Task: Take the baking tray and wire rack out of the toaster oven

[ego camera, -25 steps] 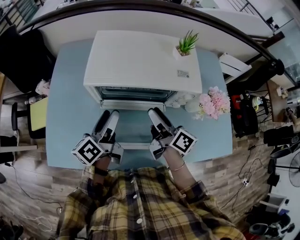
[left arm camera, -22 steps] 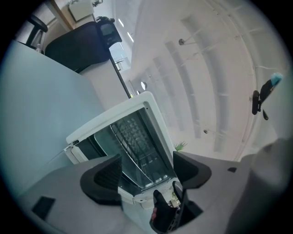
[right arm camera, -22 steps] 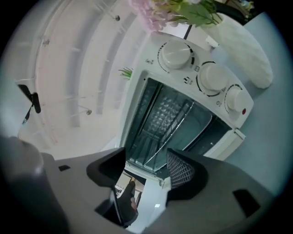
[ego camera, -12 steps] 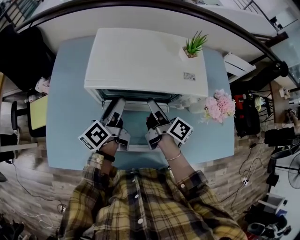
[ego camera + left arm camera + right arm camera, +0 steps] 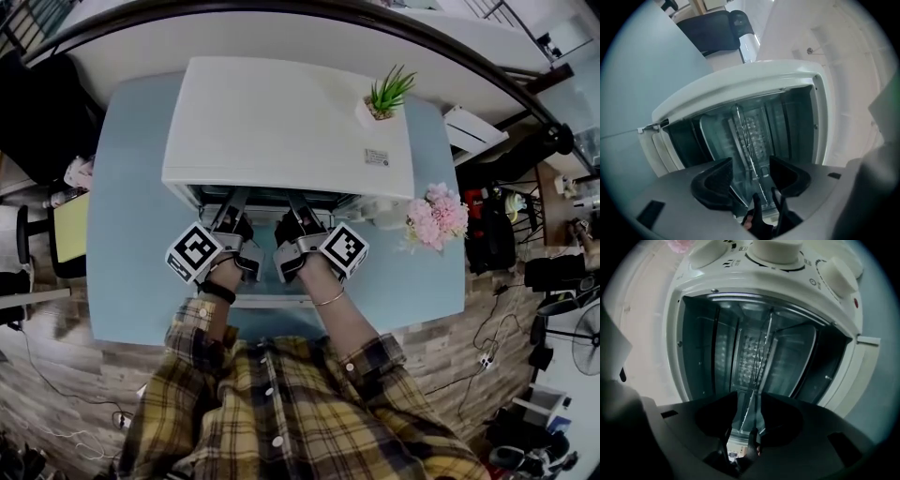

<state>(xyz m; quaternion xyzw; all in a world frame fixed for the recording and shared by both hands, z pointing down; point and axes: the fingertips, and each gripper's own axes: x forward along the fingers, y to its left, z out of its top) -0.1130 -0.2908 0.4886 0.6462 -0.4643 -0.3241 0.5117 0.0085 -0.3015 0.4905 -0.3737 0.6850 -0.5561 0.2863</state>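
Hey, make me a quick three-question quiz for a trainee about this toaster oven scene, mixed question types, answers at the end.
1. True or false: the white toaster oven on the light blue table has its door shut.
2. What stands between the jaws of the left gripper? A) the thin metal wire rack B) a loaf of bread C) nothing
3. Fill in: the small green potted plant stands on the oven's ____.
Key: 1 false, the door lies open. 2 A; the left gripper and the right gripper have just been closing their jaws round the rack's front edge, pads not visibly pressing it yet. 3 top.
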